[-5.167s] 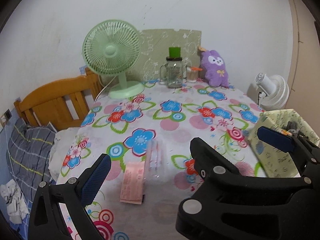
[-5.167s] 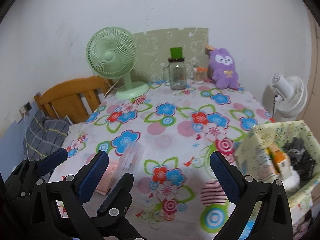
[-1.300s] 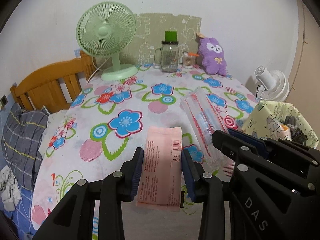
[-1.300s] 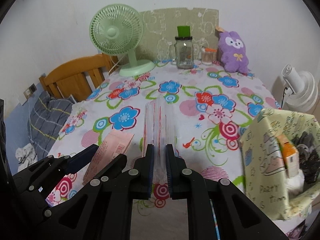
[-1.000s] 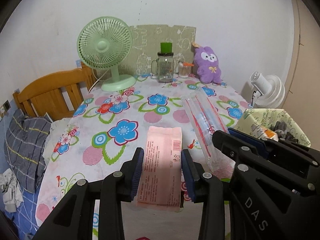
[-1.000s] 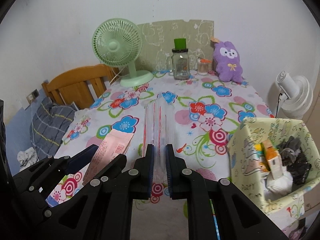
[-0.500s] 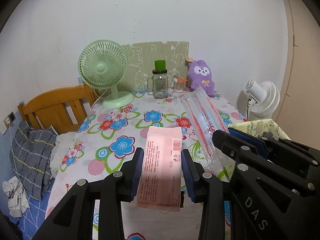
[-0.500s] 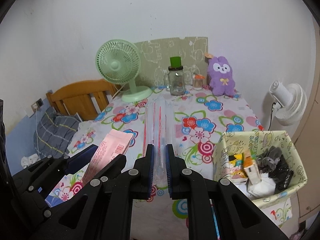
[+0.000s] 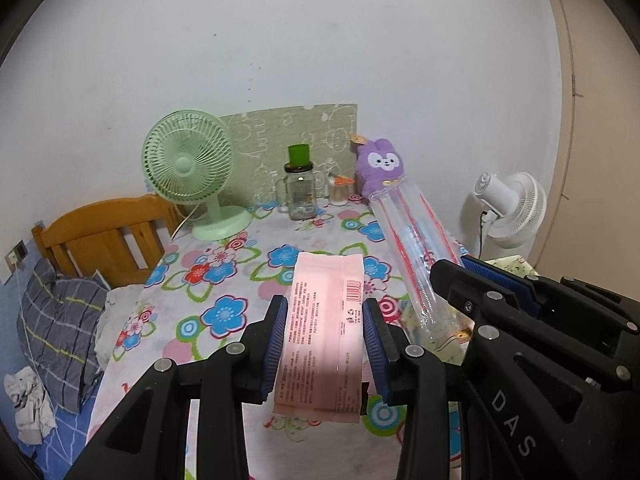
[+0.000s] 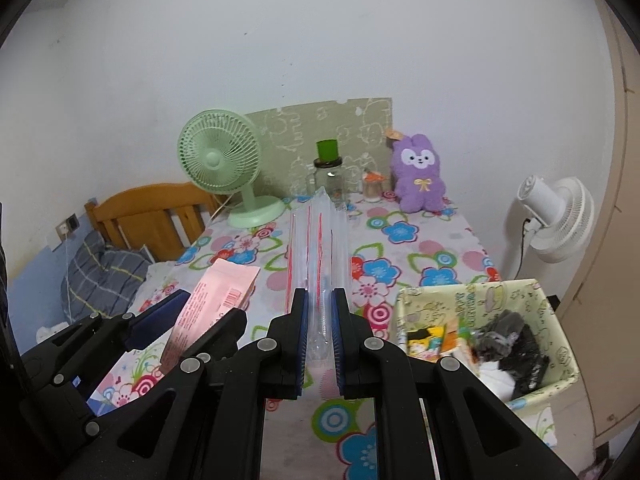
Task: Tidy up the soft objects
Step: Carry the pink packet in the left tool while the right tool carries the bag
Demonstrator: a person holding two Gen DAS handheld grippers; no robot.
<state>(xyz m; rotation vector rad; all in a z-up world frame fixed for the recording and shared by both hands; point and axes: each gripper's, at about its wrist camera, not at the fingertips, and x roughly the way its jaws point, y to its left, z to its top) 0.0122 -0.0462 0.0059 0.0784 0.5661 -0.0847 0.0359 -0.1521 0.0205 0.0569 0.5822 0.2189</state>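
My left gripper (image 9: pixel 325 320) is shut on a flat pink packet (image 9: pixel 326 320) and holds it up above the near end of the floral table (image 9: pixel 224 276). My right gripper (image 10: pixel 319 312) is shut on a long clear plastic packet with red stripes (image 10: pixel 318 240), also lifted off the table. The clear packet also shows in the left wrist view (image 9: pixel 412 248), and the pink packet in the right wrist view (image 10: pixel 216 292). A yellow-green fabric bin (image 10: pixel 560 336) stands at the table's right side, below and right of the right gripper, holding several soft items.
At the table's far end stand a green desk fan (image 9: pixel 190 172), a glass jar with a green lid (image 9: pixel 300 192), a small jar (image 9: pixel 340 192) and a purple plush bunny (image 10: pixel 420 176). A white fan (image 10: pixel 556 216) stands at the right. A wooden bed frame (image 9: pixel 104 236) is at the left.
Both grippers closed on the packets lying on the table, then lifted them up and back. The table now sits lower and farther, and the bin has come more fully into the right view.
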